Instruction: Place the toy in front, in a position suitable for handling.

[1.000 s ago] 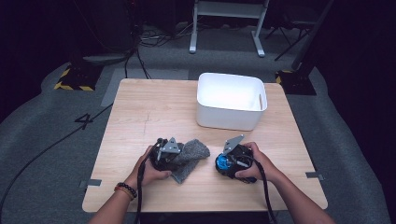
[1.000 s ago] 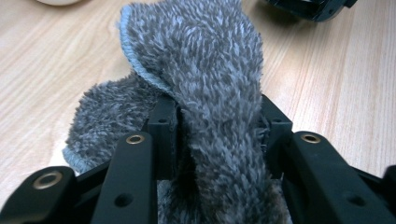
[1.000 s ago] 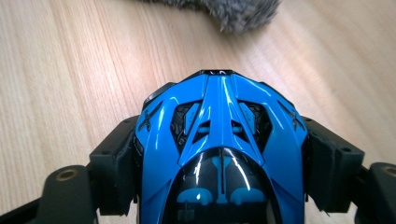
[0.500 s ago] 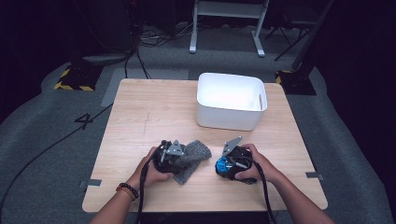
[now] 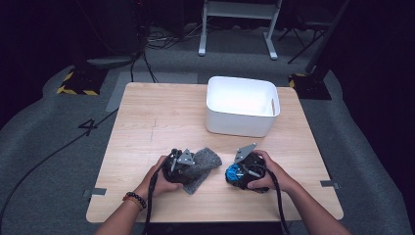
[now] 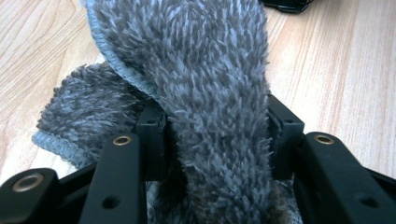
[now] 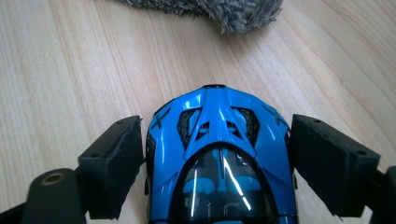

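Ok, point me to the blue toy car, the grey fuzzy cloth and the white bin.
blue toy car (image 7: 219, 140): right gripper view, on its roof between the jaws.
grey fuzzy cloth (image 6: 210, 88): left gripper view, on the raised fold between the jaws.
white bin (image 5: 237, 125): high view, on its near outer wall.

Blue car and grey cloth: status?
Left gripper pinching grey cloth, jaws just easing open. Right gripper jaws just opening around blue toy car. White bin beyond, path clear.

Recording lab — taped floor (image 5: 78, 84), cables (image 5: 161, 41)

Both grippers (image 5: 182, 165) (image 5: 240, 172) low, side by side, jaws just opening
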